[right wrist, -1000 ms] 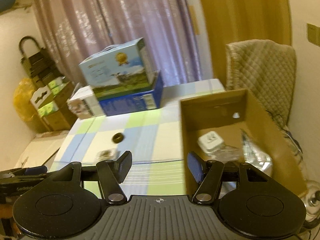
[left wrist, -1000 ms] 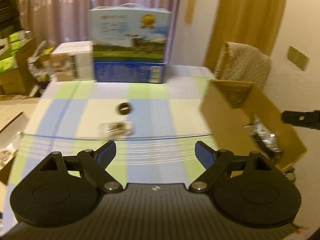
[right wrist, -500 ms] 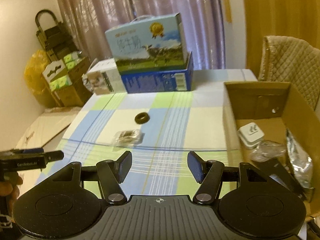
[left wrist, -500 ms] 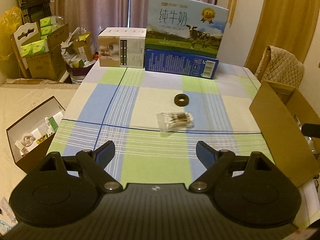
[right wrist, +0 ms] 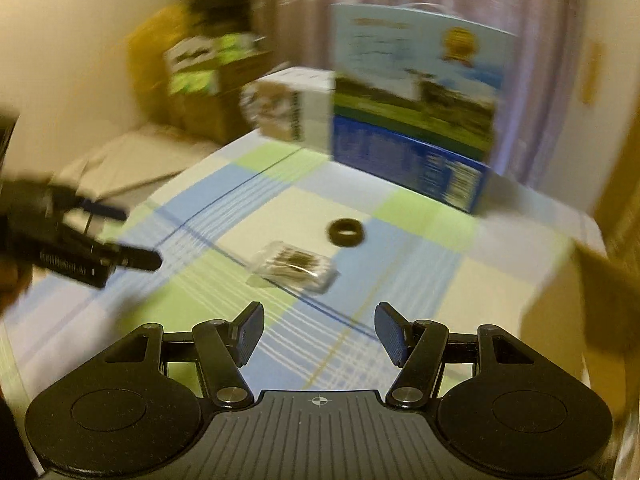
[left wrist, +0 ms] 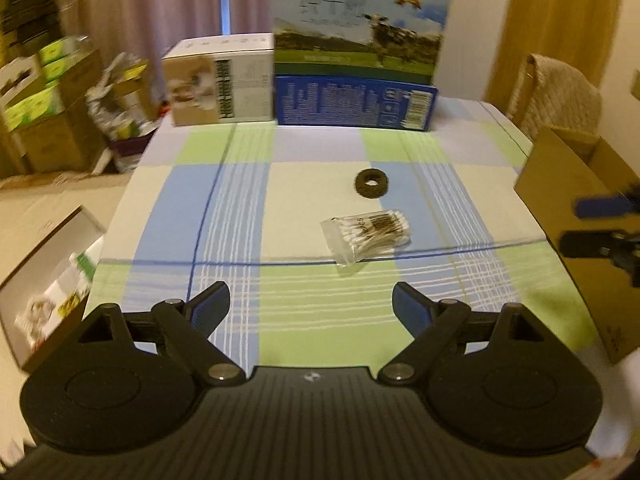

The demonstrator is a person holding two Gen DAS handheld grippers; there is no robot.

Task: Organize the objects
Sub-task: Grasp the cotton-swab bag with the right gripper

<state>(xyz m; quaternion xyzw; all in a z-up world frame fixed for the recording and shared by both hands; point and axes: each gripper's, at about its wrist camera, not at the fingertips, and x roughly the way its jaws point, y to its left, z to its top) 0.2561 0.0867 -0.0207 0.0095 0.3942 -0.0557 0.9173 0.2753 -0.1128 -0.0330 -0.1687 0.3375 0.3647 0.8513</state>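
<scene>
On the checked tablecloth [left wrist: 240, 200], ahead of both tools, I see the bag of cotton swabs [left wrist: 367, 234] lying flat, with the dark ring [left wrist: 372, 178] just beyond it and apart from it. My left gripper [left wrist: 311, 307] is spread wide with nothing between its fingers; the bag sits ahead of the gap, slightly toward its right finger. My right gripper [right wrist: 319, 333] is likewise spread and empty, with the bag ahead and slightly left of its gap. The bag's long axis runs roughly crosswise in the left view, its left end angled nearer to me. Beside the bag, toward my right, the cardboard box [left wrist: 576, 216] is cut off at the frame edge, and its contents are hidden. The right view is motion-blurred, so the bag's print is illegible there.
</scene>
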